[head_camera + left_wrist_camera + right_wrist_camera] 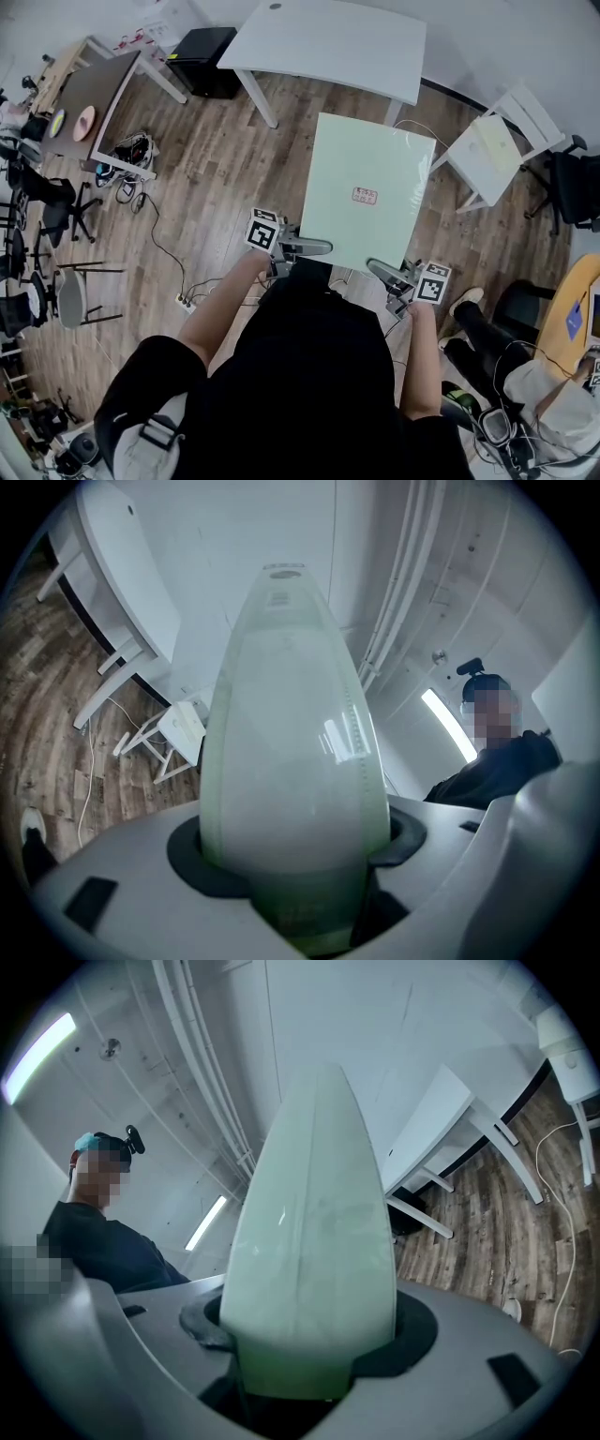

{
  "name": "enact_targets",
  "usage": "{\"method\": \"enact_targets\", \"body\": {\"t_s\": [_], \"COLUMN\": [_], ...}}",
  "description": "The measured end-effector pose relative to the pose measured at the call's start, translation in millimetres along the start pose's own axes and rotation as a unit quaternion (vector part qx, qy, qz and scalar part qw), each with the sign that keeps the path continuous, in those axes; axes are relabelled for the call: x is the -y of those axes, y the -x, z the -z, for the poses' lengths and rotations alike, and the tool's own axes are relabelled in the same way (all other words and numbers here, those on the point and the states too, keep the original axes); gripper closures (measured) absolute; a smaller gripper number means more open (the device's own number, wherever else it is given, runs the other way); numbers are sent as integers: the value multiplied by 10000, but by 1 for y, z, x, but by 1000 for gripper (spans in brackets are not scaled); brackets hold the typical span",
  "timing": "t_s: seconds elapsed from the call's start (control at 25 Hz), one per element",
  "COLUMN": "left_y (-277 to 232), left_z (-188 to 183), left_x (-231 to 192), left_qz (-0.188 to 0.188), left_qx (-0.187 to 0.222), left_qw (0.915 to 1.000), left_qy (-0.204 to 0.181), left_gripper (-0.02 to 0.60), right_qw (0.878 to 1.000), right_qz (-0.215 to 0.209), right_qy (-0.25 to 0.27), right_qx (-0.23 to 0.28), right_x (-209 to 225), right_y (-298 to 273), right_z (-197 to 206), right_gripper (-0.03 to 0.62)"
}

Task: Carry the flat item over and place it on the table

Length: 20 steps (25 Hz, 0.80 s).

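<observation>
My left tool and right tool each clamp the near edge of the pale green panel, held flat ahead of them over the wooden floor; the white surface stands beyond.

Black short-sleeved top, grey hand-held grippers, black-and-white marker cubes

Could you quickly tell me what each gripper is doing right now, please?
Left gripper: closed on the green panel's near edge.
Right gripper: closed on the same panel.
</observation>
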<state>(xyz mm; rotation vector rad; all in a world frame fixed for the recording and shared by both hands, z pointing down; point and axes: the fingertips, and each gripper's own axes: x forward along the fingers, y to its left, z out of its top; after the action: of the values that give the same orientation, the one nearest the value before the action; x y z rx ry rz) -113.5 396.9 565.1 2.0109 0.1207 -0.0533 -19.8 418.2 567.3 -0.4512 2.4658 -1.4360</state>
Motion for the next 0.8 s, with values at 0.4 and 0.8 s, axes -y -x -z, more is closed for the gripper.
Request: {"method": "enact_targets", "body": {"t_s": [0.4,0.8], "left_y": [-8,-5], "left_z": [-82,-207], "left_x": [-47,-92], "left_qz": [213,404], "left_qx": [-117,-216], "left_qw": [9995,9987], "left_qy": [188,243], "left_gripper": [262,262], "right_qw": [9994,9982], "right_qz": [288,502], "right_qy": [-106,-116], "right_qx": [146,309], "right_x": [46,92], "right_y": [-22,-70], "right_z": [-73,-185], "right_gripper": [290,290]}}
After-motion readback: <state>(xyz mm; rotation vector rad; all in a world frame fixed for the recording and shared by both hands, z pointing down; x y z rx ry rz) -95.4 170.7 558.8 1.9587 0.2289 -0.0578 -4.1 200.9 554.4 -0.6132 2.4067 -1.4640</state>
